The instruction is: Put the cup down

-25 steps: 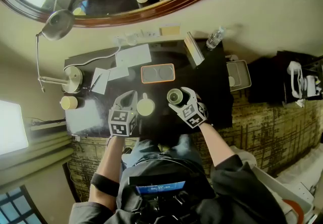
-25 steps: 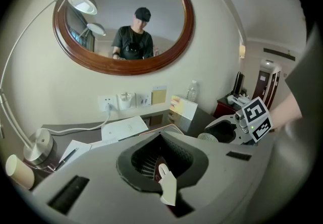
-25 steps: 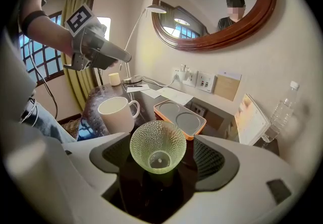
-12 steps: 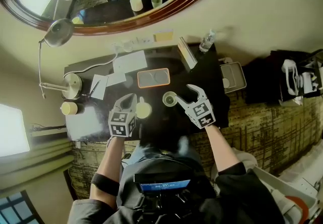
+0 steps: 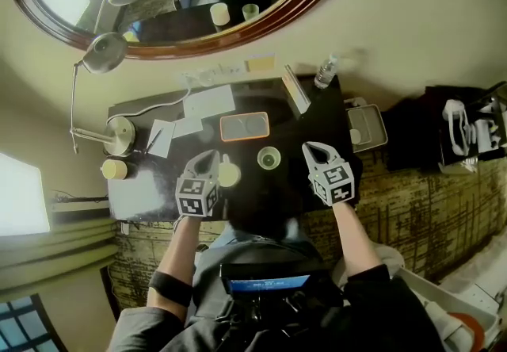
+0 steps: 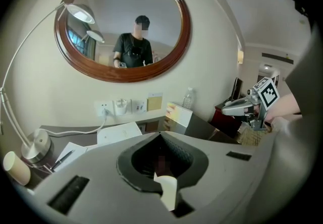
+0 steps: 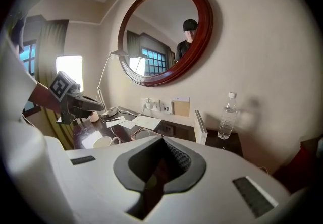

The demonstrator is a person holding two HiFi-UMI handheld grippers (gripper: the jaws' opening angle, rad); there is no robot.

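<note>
A green cup [image 5: 268, 158] stands upright on the dark desk [image 5: 269, 192], a little in front of an orange-rimmed tray [image 5: 244, 127]. My right gripper [image 5: 310, 149] is off to the cup's right, clear of it, with its jaws shut on nothing; in its own view the jaws [image 7: 161, 140] meet with only the desk beyond. My left gripper [image 5: 207, 159] is shut beside a cream mug [image 5: 228, 174], which sits on the desk [image 7: 103, 142]. A cream sliver [image 6: 166, 190] shows under the left jaws; I cannot tell whether it is pinched.
A desk lamp [image 5: 121, 134] and a paper cup [image 5: 114, 170] stand at the left. Papers [image 5: 207, 102], a boxed book [image 5: 295, 90] and a water bottle [image 5: 325, 73] line the wall under the round mirror [image 5: 238, 17]. A white tray [image 5: 368, 124] sits past the desk's right edge.
The right gripper let go of the green cup, drew back to the right and closed. The cup stays standing on the desk. The left gripper has hardly moved.
</note>
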